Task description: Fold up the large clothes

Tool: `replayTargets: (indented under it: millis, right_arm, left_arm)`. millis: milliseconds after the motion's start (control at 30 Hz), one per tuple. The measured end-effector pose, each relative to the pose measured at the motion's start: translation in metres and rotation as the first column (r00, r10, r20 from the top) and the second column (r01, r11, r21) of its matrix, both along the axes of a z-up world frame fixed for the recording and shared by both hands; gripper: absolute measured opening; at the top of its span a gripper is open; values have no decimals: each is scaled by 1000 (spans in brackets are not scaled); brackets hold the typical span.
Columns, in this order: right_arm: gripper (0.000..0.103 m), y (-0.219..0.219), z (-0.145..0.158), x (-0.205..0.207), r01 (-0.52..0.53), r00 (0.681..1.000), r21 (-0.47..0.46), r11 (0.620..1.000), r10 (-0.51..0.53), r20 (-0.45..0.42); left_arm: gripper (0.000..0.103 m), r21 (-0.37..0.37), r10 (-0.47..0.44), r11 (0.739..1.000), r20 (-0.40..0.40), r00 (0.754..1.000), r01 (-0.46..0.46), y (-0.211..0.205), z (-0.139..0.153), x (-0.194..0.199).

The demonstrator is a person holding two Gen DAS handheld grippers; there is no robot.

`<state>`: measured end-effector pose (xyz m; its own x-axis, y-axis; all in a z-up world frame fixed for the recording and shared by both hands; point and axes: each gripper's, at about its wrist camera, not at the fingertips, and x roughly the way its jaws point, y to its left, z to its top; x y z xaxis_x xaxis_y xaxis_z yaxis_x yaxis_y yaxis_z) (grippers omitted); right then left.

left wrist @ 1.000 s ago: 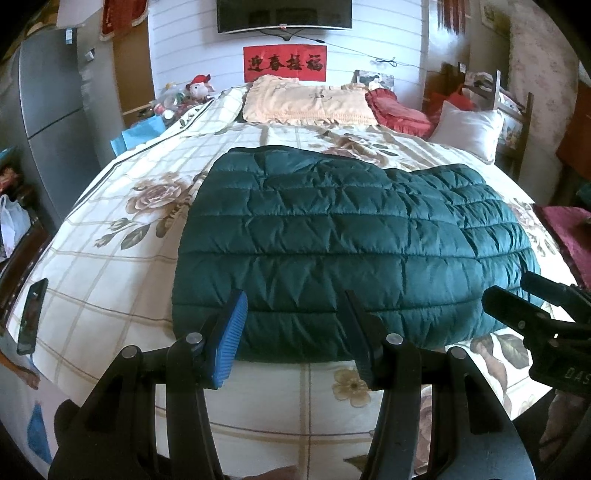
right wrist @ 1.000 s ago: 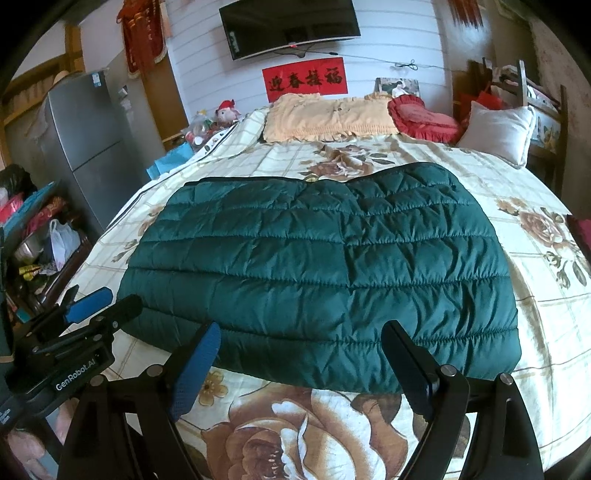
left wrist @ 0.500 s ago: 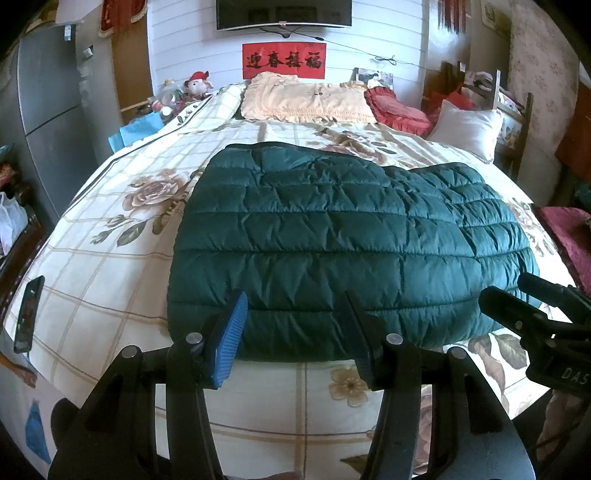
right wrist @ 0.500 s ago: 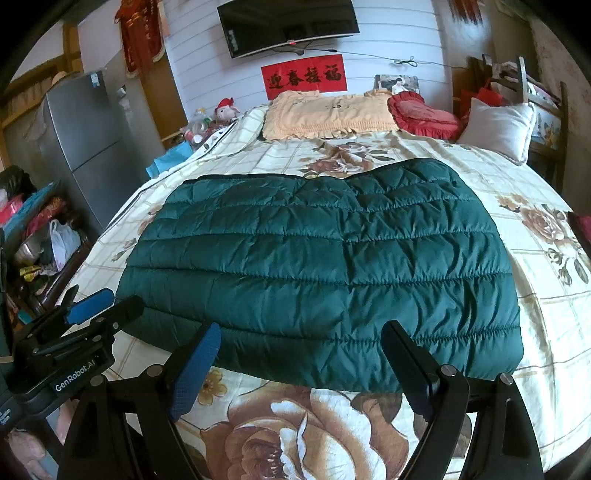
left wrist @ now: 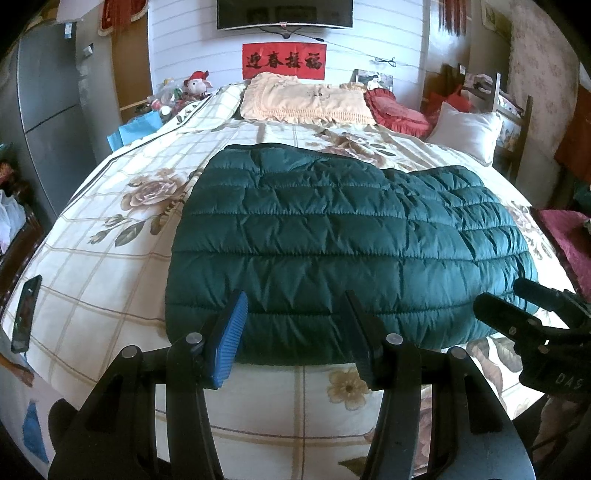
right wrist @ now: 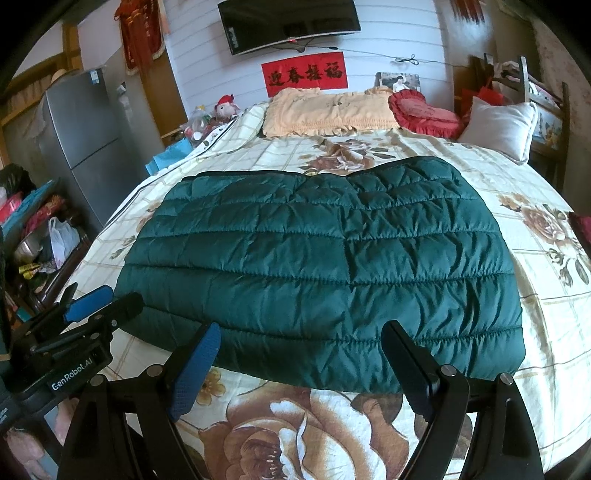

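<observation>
A: Where is the garment?

B: The green quilted jacket [right wrist: 325, 258] lies flat in the middle of the frame on the floral bedspread [right wrist: 546, 306], already a broad rectangle; no sleeves show, so I judge one fold is done.

A: And the grippers?

B: The left gripper [left wrist: 295, 332] and right gripper [right wrist: 303, 365] hover at the bottom edge, both released, grasping nothing. Further folds remain.

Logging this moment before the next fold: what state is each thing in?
green quilted garment: lying flat on the bed, held by neither gripper
left gripper: open, empty
right gripper: open wide, empty
wall TV: screen dark
phone: flat at the bed's edge
</observation>
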<state>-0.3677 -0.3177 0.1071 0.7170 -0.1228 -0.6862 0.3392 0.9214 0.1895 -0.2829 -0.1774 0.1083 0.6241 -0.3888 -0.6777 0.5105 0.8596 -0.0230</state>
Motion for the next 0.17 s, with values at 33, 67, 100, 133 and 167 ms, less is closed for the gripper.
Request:
replayTargets:
  millis: [33, 67, 100, 133, 167]
  right_arm:
    - [87, 0, 0, 0, -1, 1000, 0, 1000, 1, -1]
    - [87, 0, 0, 1, -2, 1000, -2, 1000, 2, -2]
    - [87, 0, 0, 1, -2, 1000, -3, 1000, 2, -3]
    - [87, 0, -1, 1, 0, 1000, -2, 1000, 0, -3]
    - [87, -1, -1, 1, 1, 1000, 1, 1000, -1, -3]
  left_arm:
    - [52, -3, 0, 1000, 1, 1000, 0, 0, 0, 1]
    - [52, -6, 1, 1000, 5, 1000, -1, 1, 0, 2]
    - [52, -9, 3, 1000, 11, 1000, -3, 2, -1, 2]
    - [52, -9, 6, 1000, 11, 1000, -6, 2, -1, 4]
    - [52, -8, 7, 1000, 5, 1000, -7, 3, -2, 6]
